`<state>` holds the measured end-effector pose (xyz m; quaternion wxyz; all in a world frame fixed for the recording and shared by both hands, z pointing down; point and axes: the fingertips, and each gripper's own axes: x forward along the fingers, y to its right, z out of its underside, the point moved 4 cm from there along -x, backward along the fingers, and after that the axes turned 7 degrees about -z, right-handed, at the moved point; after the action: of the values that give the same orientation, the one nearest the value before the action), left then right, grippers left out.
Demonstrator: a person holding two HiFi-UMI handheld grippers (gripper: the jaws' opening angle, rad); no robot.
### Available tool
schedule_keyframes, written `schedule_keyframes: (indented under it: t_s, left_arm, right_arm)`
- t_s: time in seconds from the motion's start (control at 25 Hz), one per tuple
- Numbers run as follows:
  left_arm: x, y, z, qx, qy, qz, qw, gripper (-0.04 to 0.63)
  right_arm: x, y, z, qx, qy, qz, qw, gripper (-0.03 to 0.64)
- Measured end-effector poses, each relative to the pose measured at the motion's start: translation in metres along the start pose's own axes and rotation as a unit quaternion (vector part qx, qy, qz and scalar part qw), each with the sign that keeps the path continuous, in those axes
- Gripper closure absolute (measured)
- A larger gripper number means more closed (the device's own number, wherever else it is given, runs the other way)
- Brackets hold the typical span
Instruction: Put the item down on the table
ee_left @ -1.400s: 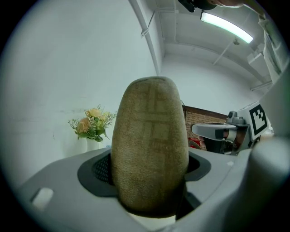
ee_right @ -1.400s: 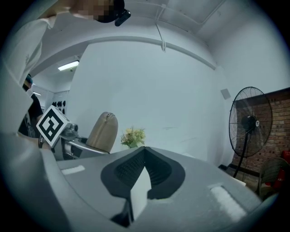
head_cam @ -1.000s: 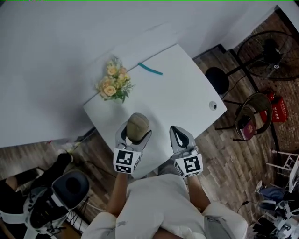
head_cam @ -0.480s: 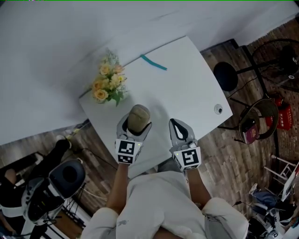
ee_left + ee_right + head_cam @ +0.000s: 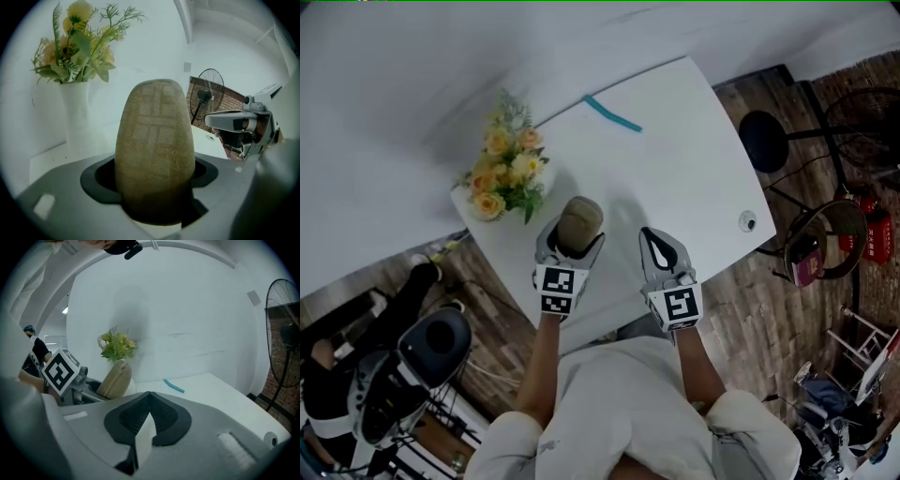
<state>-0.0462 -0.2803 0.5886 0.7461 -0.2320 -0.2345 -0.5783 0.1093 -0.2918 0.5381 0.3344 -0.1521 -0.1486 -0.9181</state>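
Observation:
A tan, egg-shaped woven item (image 5: 579,221) stands upright between the jaws of my left gripper (image 5: 576,240), which is shut on it over the near part of the white table (image 5: 675,159). In the left gripper view the item (image 5: 154,140) fills the middle and hides the jaw tips. I cannot tell whether its base touches the table. My right gripper (image 5: 650,234) hovers to the item's right, shut with nothing in it; its jaws meet in the right gripper view (image 5: 149,395), where the item (image 5: 115,379) shows at the left.
A white vase of yellow flowers (image 5: 506,173) stands just left of and beyond the item. A teal strip (image 5: 612,113) lies at the table's far side, and a round grommet (image 5: 748,222) sits near the right edge. A black stool (image 5: 766,141) stands on the floor at the right.
Both grippers have moved forward over the table, and the held item is now closer to the vase. The left gripper's grip on it is unchanged.

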Motion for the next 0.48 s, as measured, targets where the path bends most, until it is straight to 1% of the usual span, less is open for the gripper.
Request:
schedule_keyframes:
  t_s: [0.24, 0.48]
  left_arm:
    - [0.024, -0.005, 0.015, -0.012, -0.035, -0.007, 0.9993, 0.192]
    - [0.042, -0.004, 0.028, -0.014, -0.064, -0.006, 0.9978, 0.192]
  right_arm:
    - [0.020, 0.009, 0.014, 0.006, -0.020, -0.011, 1.000, 0.614]
    - [0.037, 0.013, 0.027, 0.013, -0.037, -0.021, 0.999, 0.614]
